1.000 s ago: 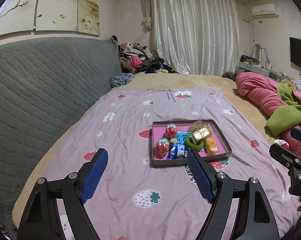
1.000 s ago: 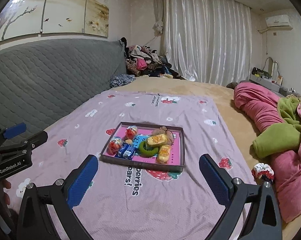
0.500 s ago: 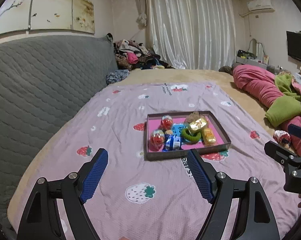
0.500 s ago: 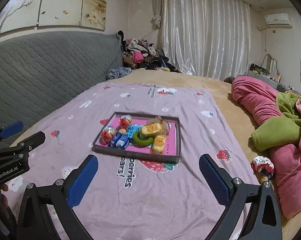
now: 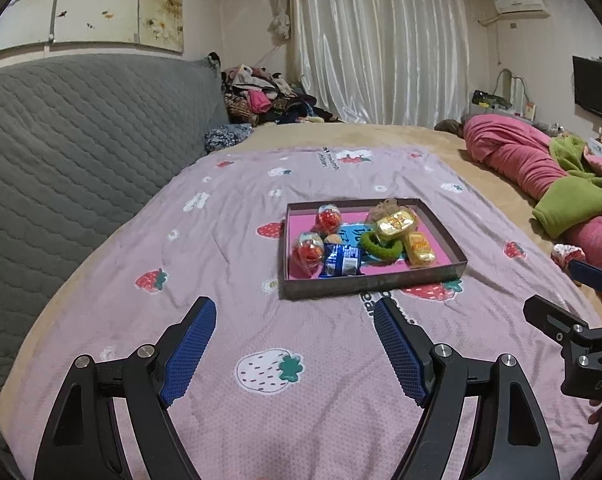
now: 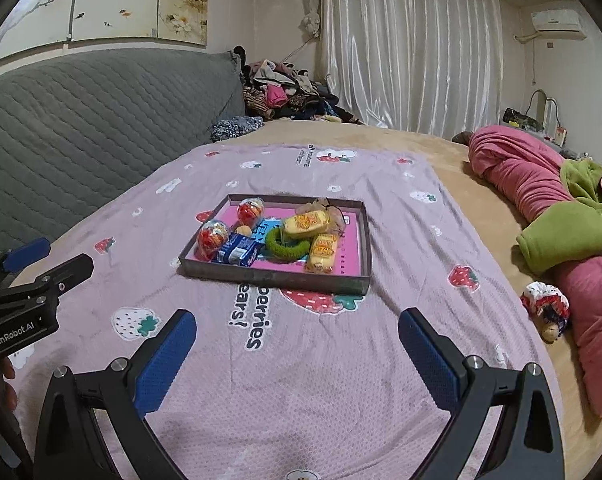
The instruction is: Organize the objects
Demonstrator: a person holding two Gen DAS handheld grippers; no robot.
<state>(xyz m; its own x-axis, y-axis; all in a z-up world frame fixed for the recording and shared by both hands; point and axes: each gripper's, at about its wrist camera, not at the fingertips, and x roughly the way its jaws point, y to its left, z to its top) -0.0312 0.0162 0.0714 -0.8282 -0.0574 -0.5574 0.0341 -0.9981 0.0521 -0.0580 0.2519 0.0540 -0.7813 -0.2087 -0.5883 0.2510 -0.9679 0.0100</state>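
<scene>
A shallow tray (image 6: pixel 277 276) with dark walls and a pink floor sits mid-blanket (image 6: pixel 341 380) on the bed. Inside lie two yellow packets (image 6: pixel 305 224), a green ring (image 6: pixel 283 249), a blue packet (image 6: pixel 239 255) and two red-filled clear eggs (image 6: pixel 212 237) (crowded toward its left side). The left gripper (image 5: pixel 295 322) and right gripper (image 6: pixel 297 330) hover near the tray, jaws wide apart, holding nothing.

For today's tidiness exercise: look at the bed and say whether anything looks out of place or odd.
Yes. A red-and-white scrunchie lies loose at the bed's right edge, beside the pink blanket and apart from the tray holding the other small things. In the tray, one yellow packet sits tilted across the green ring.
</scene>
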